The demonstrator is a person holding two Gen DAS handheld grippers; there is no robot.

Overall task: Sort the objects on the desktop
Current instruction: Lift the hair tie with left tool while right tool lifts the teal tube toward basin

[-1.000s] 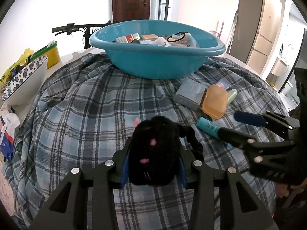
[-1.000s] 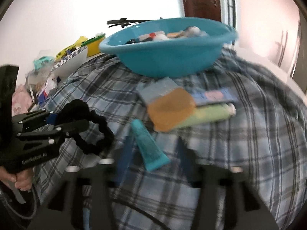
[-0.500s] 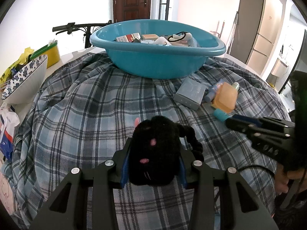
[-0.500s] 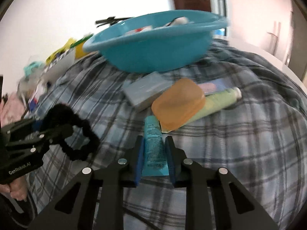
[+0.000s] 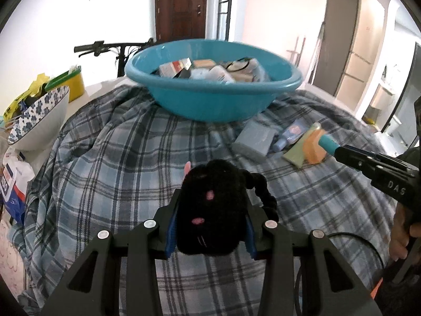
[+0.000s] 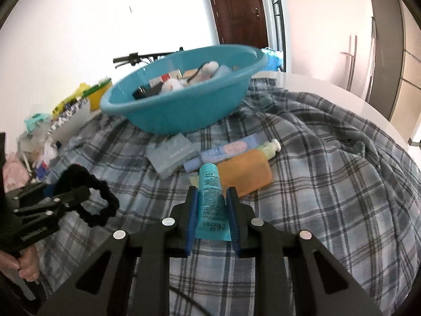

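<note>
One teal tube (image 6: 211, 205) now lifted.

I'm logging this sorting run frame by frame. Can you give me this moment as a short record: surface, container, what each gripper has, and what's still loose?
surface: plaid blanket
container: blue basin, already holding small items
left gripper: shut on black plush toy
right gripper: shut on teal tube
loose by basin: grey box, orange case, pale blue tube, green tube
</note>
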